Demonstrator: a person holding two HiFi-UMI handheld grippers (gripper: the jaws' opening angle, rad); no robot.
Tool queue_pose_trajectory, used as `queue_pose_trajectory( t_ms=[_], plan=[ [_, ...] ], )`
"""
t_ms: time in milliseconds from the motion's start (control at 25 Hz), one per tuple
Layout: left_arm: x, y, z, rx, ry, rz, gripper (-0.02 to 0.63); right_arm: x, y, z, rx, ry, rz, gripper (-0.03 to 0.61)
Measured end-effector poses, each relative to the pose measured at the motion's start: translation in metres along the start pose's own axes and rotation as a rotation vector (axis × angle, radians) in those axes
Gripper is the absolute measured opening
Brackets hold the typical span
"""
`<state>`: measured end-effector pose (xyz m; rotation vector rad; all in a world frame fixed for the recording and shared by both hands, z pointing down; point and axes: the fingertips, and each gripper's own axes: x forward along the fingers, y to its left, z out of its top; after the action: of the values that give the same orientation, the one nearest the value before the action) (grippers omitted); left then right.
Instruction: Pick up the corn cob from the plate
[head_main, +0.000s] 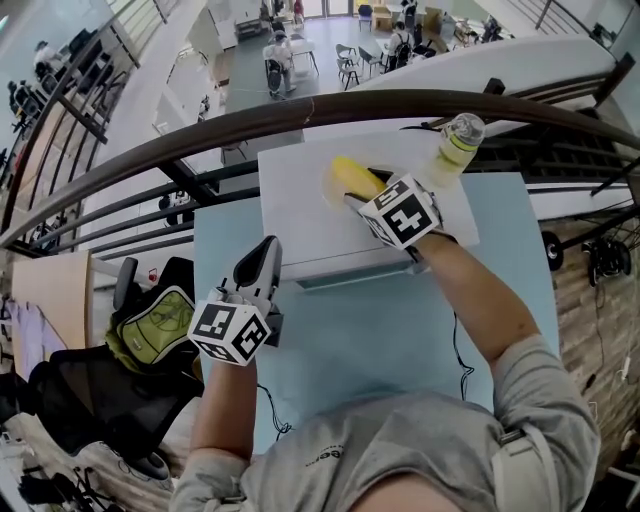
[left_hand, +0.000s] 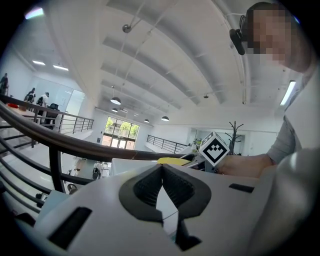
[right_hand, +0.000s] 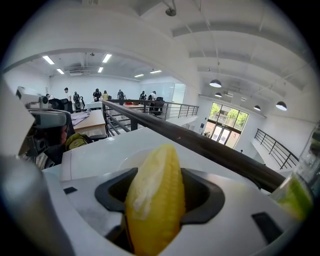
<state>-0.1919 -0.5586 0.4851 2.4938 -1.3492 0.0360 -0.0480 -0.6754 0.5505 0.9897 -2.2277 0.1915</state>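
A yellow corn cob (head_main: 354, 177) lies pointing away from me over a white plate (right_hand: 116, 162) on a raised white block. My right gripper (head_main: 364, 186) reaches in from the right and is shut on the corn cob (right_hand: 155, 195), whose body fills the gap between the dark pads (right_hand: 202, 197). Whether the cob rests on the plate or hangs just above it I cannot tell. My left gripper (head_main: 263, 257) hovers over the block's near left edge, shut with nothing in it; its pads (left_hand: 175, 187) meet at the tips.
A clear plastic bottle (head_main: 456, 142) with yellowish liquid stands just right of the corn on the white block (head_main: 300, 235). The block sits on a light blue table (head_main: 370, 340). A dark curved railing (head_main: 250, 118) runs behind. A green backpack (head_main: 150, 330) lies at the lower left.
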Motion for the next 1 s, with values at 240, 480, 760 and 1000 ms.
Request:
queue_pose_trajectory(
  t_ms=[240, 480, 760, 1000],
  plan=[
    [-0.011, -0.005, 0.014, 0.015, -0.021, 0.001, 0.018, -0.024, -0.001, 0.022, -0.014, -0.05, -0.024, 0.27],
    [-0.028, -0.015, 0.039, 0.038, -0.057, -0.009, 0.018, -0.06, 0.005, 0.052, -0.031, -0.105, -0.056, 0.27],
    [-0.059, -0.024, 0.077, 0.07, -0.118, -0.017, 0.018, -0.105, 0.02, 0.088, -0.051, -0.169, -0.09, 0.27],
    [-0.094, -0.041, 0.112, 0.092, -0.164, -0.035, 0.018, -0.153, 0.034, 0.119, -0.06, -0.226, -0.123, 0.27]
  ],
)
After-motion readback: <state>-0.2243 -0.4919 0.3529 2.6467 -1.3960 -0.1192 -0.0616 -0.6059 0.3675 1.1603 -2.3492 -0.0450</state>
